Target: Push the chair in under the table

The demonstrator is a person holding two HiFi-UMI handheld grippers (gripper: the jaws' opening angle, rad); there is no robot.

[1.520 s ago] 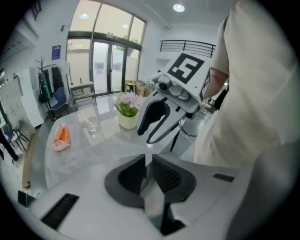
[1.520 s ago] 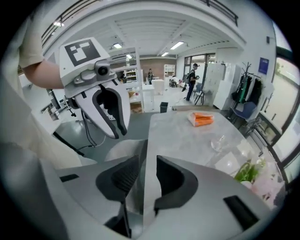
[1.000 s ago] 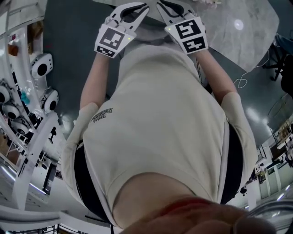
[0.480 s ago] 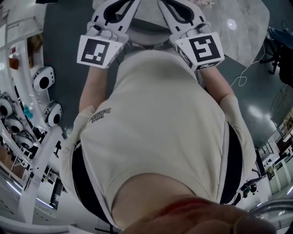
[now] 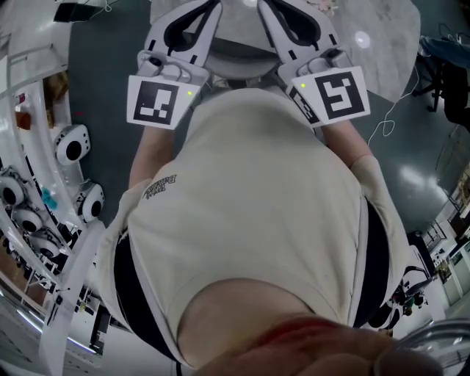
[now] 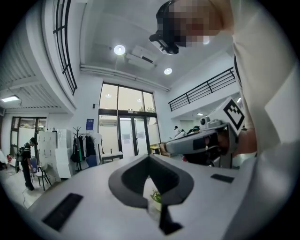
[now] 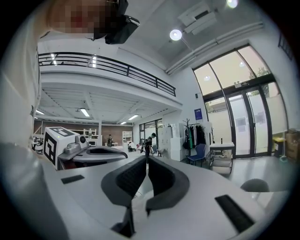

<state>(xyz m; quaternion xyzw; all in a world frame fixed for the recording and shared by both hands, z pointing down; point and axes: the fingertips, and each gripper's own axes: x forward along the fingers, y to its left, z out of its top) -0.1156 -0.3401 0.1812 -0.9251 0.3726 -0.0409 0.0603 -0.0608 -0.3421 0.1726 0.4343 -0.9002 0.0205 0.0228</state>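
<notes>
From the head view I look down my cream shirt at both grippers held up side by side in front of my chest. The left gripper (image 5: 214, 6) and right gripper (image 5: 263, 6) point away from me. A grey curved chair part (image 5: 236, 60) shows between them, below the pale marble table (image 5: 378, 51). In the left gripper view the left gripper (image 6: 150, 157) is closing, tips meeting on nothing. In the right gripper view the right gripper (image 7: 147, 160) is closing too, tips together and empty. Both aim level across the hall, and neither touches the chair.
White rounded machines (image 5: 70, 143) line the floor on my left. A white cable (image 5: 385, 125) and a dark chair (image 5: 449, 81) lie to the right of the table. Ahead in the gripper views are glass doors (image 6: 126, 136), a coat rack (image 7: 192, 136) and distant people.
Both grippers have risen toward my head and tipped up, so their marker cubes look larger. Their jaws have drawn together.
</notes>
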